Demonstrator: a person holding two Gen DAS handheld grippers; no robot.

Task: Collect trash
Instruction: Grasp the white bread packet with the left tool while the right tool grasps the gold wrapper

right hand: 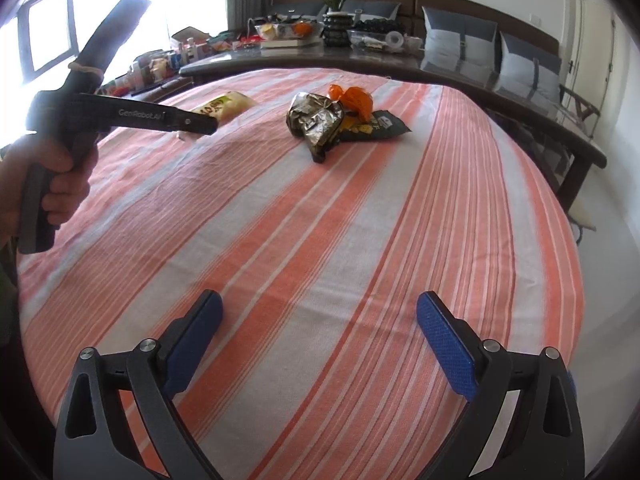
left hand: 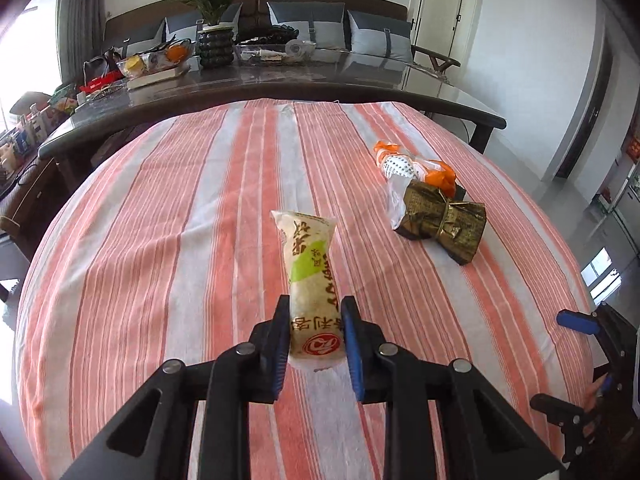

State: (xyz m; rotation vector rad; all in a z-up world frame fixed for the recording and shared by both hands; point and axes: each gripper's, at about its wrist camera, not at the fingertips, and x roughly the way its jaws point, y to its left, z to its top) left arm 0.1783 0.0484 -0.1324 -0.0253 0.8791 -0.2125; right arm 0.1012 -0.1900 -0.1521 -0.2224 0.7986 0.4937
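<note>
- My left gripper (left hand: 315,312) is clamped on the near end of a pale snack wrapper (left hand: 310,268), its blue pads pressed to both sides.
- The wrapper juts out ahead of the fingers over the striped cloth (left hand: 160,240); whether its far end touches the cloth I cannot tell.
- My right gripper (right hand: 318,320) hangs over bare cloth with its jaws spread wide and nothing between them.
- More trash sits ahead on the right: a crumpled gold wrapper (left hand: 444,216) touching an orange-and-white packet (left hand: 412,166).
- In the right view a dark packet (right hand: 380,124) lies under that pile.
</note>
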